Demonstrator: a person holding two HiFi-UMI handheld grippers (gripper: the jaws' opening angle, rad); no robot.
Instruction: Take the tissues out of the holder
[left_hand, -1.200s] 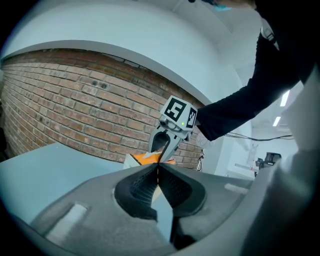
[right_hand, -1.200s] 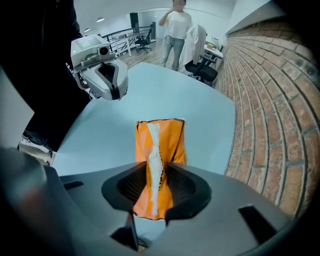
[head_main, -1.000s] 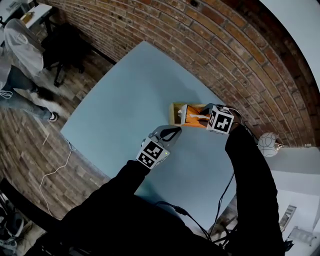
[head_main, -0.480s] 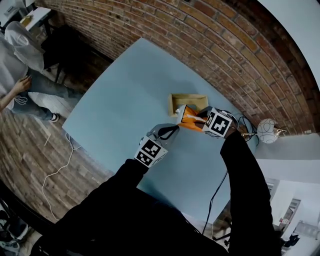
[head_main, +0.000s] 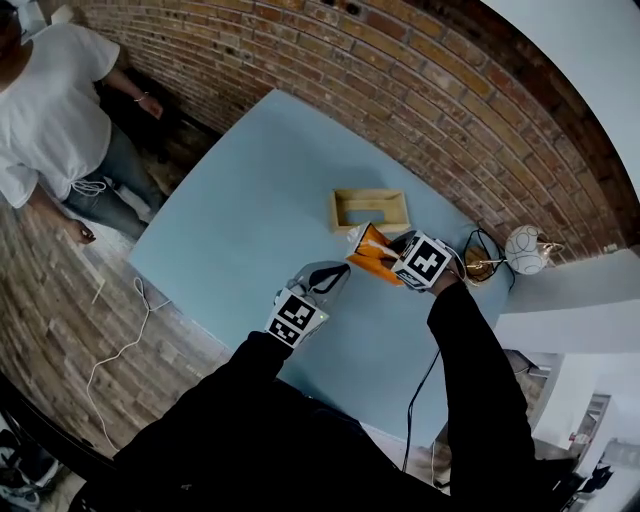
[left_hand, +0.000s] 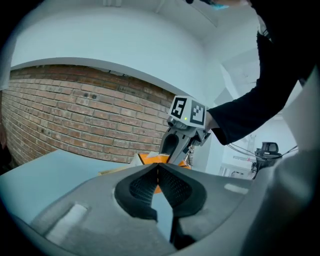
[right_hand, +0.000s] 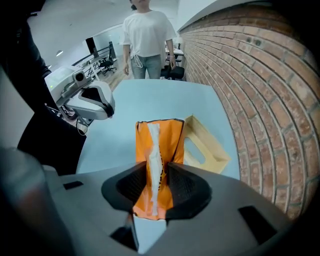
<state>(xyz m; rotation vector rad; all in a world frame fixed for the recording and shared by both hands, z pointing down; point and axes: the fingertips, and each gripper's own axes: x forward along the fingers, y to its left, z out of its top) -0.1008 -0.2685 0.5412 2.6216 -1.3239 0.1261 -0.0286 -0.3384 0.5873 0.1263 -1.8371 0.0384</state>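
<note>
On your right gripper (right_hand: 156, 174) the jaws gripped the orange tissue pack (right_hand: 161, 140), clear of the wooden holder (head_main: 369, 194), above the tabletop (head_main: 250, 210). Left gripper (left_hand: 158, 172) jaws were closed together, empty. Best to lower pack flat, away from holder, w/o squeezing harder.

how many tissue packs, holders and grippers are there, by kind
orange tissue pack: 1, clamped in the right gripper's jaws
wooden holder: 1, empty on the table
grippers: 2, the left gripper with jaws together on nothing, and the right gripper
total: 4
</note>
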